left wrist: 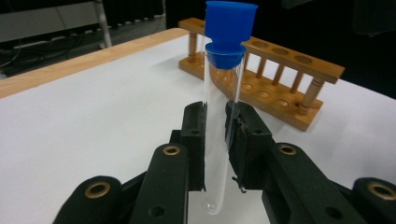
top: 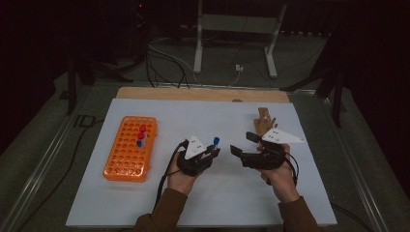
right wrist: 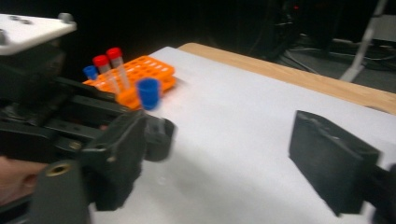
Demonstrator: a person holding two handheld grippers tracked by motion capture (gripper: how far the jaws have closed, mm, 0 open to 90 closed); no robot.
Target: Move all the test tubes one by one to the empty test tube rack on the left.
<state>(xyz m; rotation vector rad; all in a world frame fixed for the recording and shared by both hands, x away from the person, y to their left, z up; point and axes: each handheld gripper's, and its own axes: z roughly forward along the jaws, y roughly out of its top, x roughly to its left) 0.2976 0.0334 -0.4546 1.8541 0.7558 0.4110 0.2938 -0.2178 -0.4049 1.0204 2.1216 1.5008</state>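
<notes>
Hands are coming in from the near edge of the white tabletop [top: 145,203], each carrying a gripper. The left gripper [left wrist: 215,126] is clamping a clear glass tube [left wrist: 219,154] with a blue cap [left wrist: 230,28], holding it upright above the sheet, near the middle. The right gripper [top: 241,143] is standing with its jaws wide apart, gripping nothing, just beside the left one. A wooden rack [left wrist: 280,79] is sitting beyond them, and an orange rack [top: 130,147] with three capped tubes is lying well off to the left.
</notes>
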